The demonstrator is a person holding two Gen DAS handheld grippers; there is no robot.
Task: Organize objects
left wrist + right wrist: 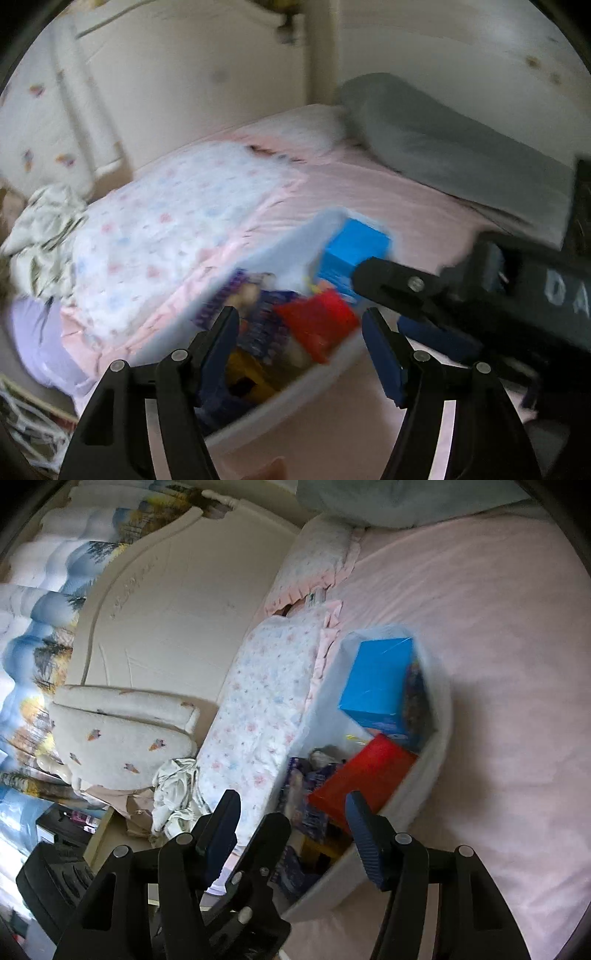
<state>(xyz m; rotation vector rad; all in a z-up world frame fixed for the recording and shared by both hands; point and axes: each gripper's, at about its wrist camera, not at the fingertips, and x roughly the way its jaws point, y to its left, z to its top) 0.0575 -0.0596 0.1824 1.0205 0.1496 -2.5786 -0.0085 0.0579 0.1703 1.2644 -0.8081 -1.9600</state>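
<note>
A white bin (295,398) (439,701) lies on the pink bed. It holds a blue box (354,251) (380,679), a red box (321,321) (362,775), a purple printed package (262,325) (314,805) and something yellow (251,369). My left gripper (299,325) is open and empty, just over the near end of the bin. My right gripper (291,808) is open and empty above the same end. It shows in the left wrist view (406,295), coming in from the right beside the blue box.
A floral quilt (177,229) (266,701) lies folded left of the bin. A grey pillow (443,147) is at the back of the bed. A cream headboard (177,602), white cushions (122,731) and crumpled cloth (173,797) are to the left.
</note>
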